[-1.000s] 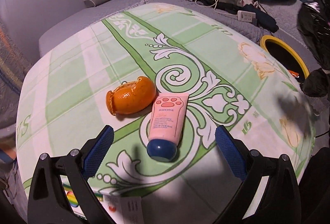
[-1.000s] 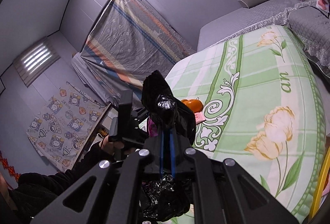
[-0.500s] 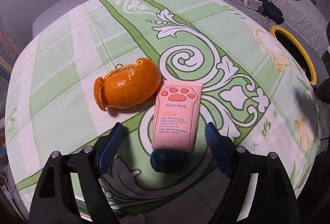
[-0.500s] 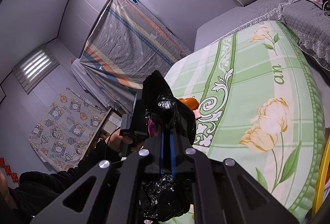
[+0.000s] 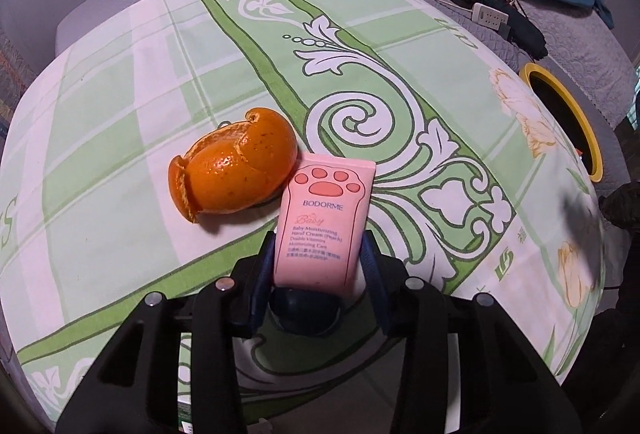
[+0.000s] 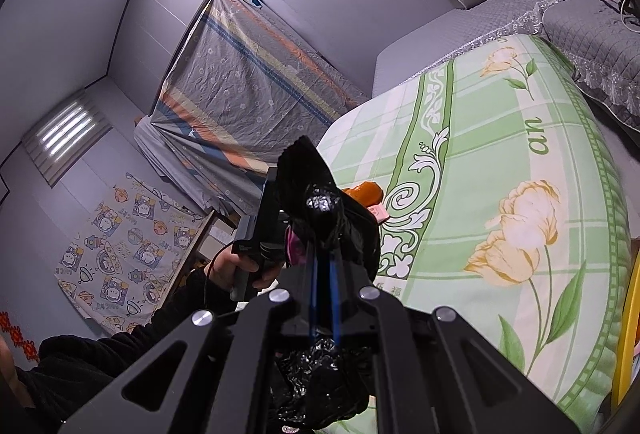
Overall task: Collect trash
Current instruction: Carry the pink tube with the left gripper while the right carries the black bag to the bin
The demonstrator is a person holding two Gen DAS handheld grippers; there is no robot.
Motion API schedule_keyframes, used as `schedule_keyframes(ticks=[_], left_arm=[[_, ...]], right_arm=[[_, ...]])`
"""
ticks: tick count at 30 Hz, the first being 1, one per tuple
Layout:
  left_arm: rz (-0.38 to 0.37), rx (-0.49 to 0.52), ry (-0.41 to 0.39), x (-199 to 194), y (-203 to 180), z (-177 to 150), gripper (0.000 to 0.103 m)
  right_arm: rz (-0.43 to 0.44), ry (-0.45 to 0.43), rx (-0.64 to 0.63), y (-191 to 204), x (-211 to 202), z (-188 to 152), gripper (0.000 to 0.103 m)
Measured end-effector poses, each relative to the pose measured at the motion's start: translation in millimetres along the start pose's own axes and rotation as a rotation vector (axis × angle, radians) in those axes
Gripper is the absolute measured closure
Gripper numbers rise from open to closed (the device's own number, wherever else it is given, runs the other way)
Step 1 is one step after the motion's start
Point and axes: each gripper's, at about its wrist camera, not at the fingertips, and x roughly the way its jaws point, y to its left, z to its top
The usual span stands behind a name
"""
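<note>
- My left tongs point(image 5: 318, 266) have just been closing; their pads now clamp the pink hand-cream tube point(image 5: 326, 222), just beside the orange peel point(image 5: 234, 176).
- My right tongs point(image 6: 324, 254) are clamped tight on the black trash bag point(image 6: 320, 202).

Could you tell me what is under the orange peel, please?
The peel lies on the green cloth, touching the pink tube. Anything inside its hollow is hidden.

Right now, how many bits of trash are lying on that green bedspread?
2: an orange peel mid-spread, and touching it a pink hand cream tube between the left claw's pads. More may be hidden.
</note>
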Motion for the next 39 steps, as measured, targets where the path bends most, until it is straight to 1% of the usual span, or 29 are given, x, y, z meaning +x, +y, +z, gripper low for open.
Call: schedule_keyframes(ticks=[3,6,11,14,19,22,24,27,31,37,39], left_arm=[[-0.005,-0.012,-0.015,-7,0,-5,0.064],[-0.011,-0.013,-0.049,-24,-4,-11,0.064],[0.007,-0.041,-0.142,-61,-10,-21,0.064],[0.034,-0.044,-0.200,-82,-25,-25,0.064],[0.073,-0.033,-0.306,-113,-67,-22,0.064],[0.065,-0.019,-0.360,-124,-94,-14,0.064],[0.073,-0.003,-0.393,-130,-117,-5,0.063],[0.032,0.036,-0.449,-134,-151,12,0.064],[0.009,0.100,-0.516,-134,-195,32,0.063],[-0.083,0.172,-0.526,-120,-251,63,0.063],[-0.109,0.185,-0.522,-111,-268,73,0.063]], right_arm=[[-0.005,0.001,0.001,1,-1,-1,0.098],[-0.010,-0.002,-0.006,5,-4,-1,0.098],[-0.014,-0.010,-0.012,8,-7,-1,0.098],[-0.017,-0.017,-0.009,8,-8,-2,0.098],[-0.035,-0.046,0.010,2,-19,-5,0.098],[-0.057,-0.085,0.037,-6,-37,-7,0.098],[-0.074,-0.112,0.049,-11,-49,-8,0.098],[-0.111,-0.170,0.070,-19,-73,-10,0.098],[-0.170,-0.255,0.099,-33,-109,-15,0.098],[-0.315,-0.377,0.144,-56,-161,-29,0.098],[-0.340,-0.398,0.160,-64,-173,-31,0.098]])
